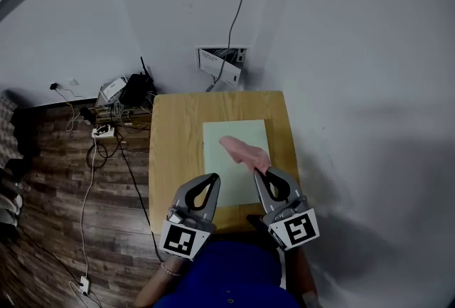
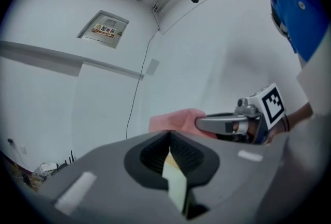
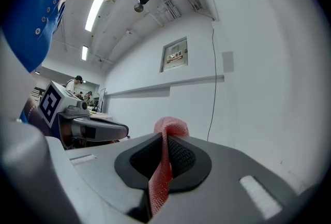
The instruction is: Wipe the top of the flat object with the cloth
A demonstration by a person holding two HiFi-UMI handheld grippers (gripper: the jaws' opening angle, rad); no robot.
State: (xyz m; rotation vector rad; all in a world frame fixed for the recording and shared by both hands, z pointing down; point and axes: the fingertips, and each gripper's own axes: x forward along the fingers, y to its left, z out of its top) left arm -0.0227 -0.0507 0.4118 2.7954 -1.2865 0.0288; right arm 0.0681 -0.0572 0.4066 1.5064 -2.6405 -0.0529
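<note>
A pale green flat sheet [image 1: 234, 136] lies on the small wooden table [image 1: 178, 129]. Above its near right part hangs a pink cloth [image 1: 242, 150], and my right gripper [image 1: 257, 173] is shut on the cloth's near end. In the right gripper view the cloth [image 3: 170, 125] stands pinched between the shut jaws of the right gripper [image 3: 164, 136]. My left gripper [image 1: 213, 178] hovers over the sheet's near left corner, shut with nothing held. In the left gripper view its tips [image 2: 168, 135] meet, and the cloth [image 2: 176, 119] and right gripper [image 2: 227, 124] show beyond. Both grippers point level toward the wall.
A white wall with a cable and an open wall box [image 1: 222, 61] stands behind the table. Devices [image 1: 131, 89], a power strip [image 1: 103, 131] and cables lie on the wooden floor to the left. The person's blue shirt [image 1: 227, 271] fills the near edge.
</note>
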